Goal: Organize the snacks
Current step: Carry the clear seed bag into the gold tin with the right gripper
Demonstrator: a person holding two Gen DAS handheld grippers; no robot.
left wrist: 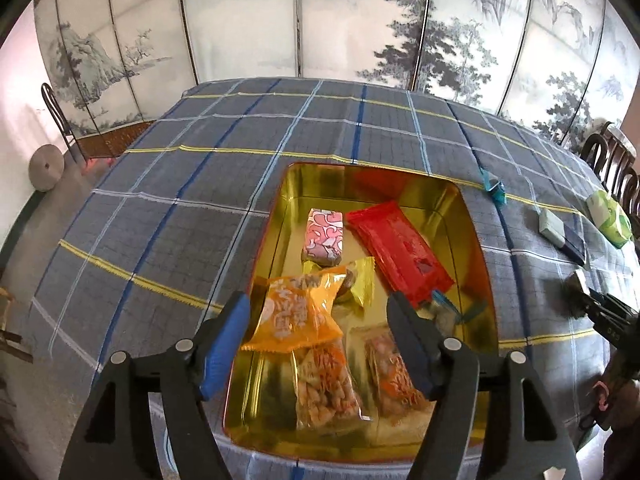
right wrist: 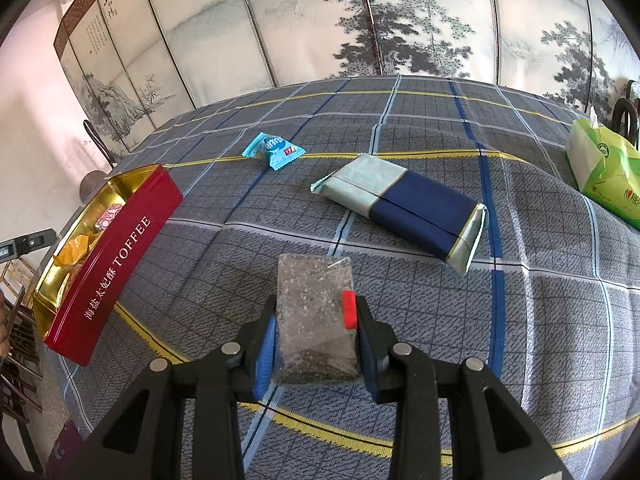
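Left wrist view: left tongs (left wrist: 320,312) gape above crinkly orange packet (left wrist: 298,312); right tongs (right wrist: 314,320) pinch a clear speckled rectangular packet (right wrist: 316,316).

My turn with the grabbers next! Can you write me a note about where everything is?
Left gripper: open, empty, above the tin.
Right gripper: shut on a clear packet of dark grainy snack, above the tablecloth.
Done: red pack, pink pack, orange bag and others lie in the tin.
Left: the held packet, blue candy, navy-and-mint pack.
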